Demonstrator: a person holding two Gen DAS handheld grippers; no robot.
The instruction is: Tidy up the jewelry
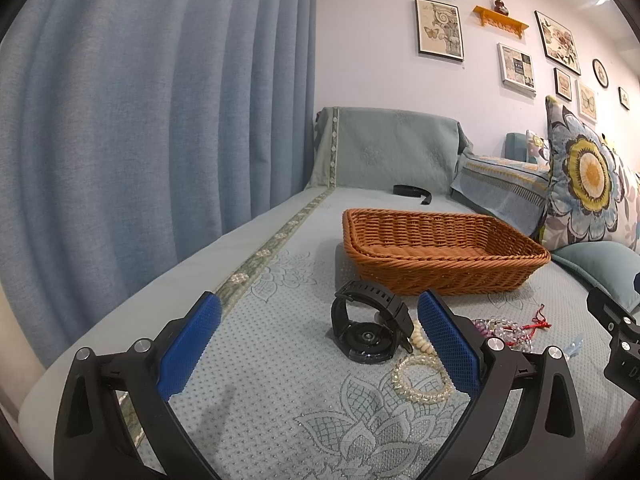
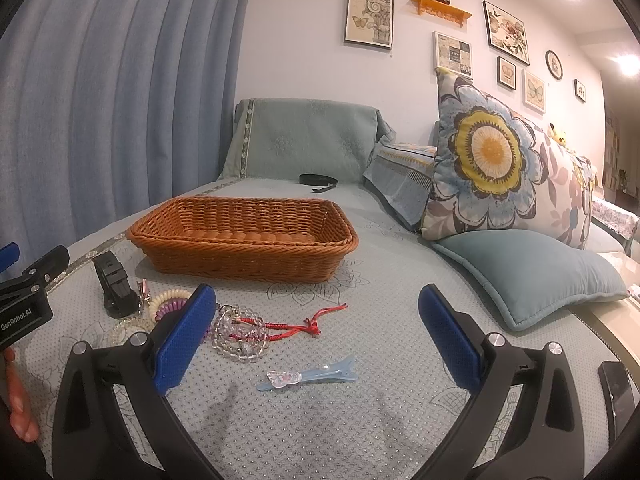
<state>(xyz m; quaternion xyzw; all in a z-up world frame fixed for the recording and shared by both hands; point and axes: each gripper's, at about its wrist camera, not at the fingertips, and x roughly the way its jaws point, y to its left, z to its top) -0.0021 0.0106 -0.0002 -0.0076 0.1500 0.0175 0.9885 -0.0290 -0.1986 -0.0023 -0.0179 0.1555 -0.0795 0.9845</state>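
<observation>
counts on the sofa seat: 1 wicker basket (image 2: 244, 236). 1 black watch (image 1: 370, 326). 1 clear bead bracelet (image 1: 422, 378). 1 clear bead string with red cord (image 2: 248, 330). 2 spiral hair ties, 1 cream (image 2: 168, 298), 1 purple (image 2: 174, 307). 1 blue hair clip (image 2: 312, 374). 1 black strap (image 2: 318, 181) at far edge. pillows: 2 floral (image 2: 508, 164), 1 plain teal (image 2: 532, 276). wall: 9 framed pictures, 1 shelf (image 2: 440, 10).

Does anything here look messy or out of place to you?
Yes. The jewelry lies loose in a tangle on the sofa cover rather than in the wicker basket, which looks empty: a black watch, coiled bands, a clear bead bracelet with red cord and a blue hair clip.
</observation>
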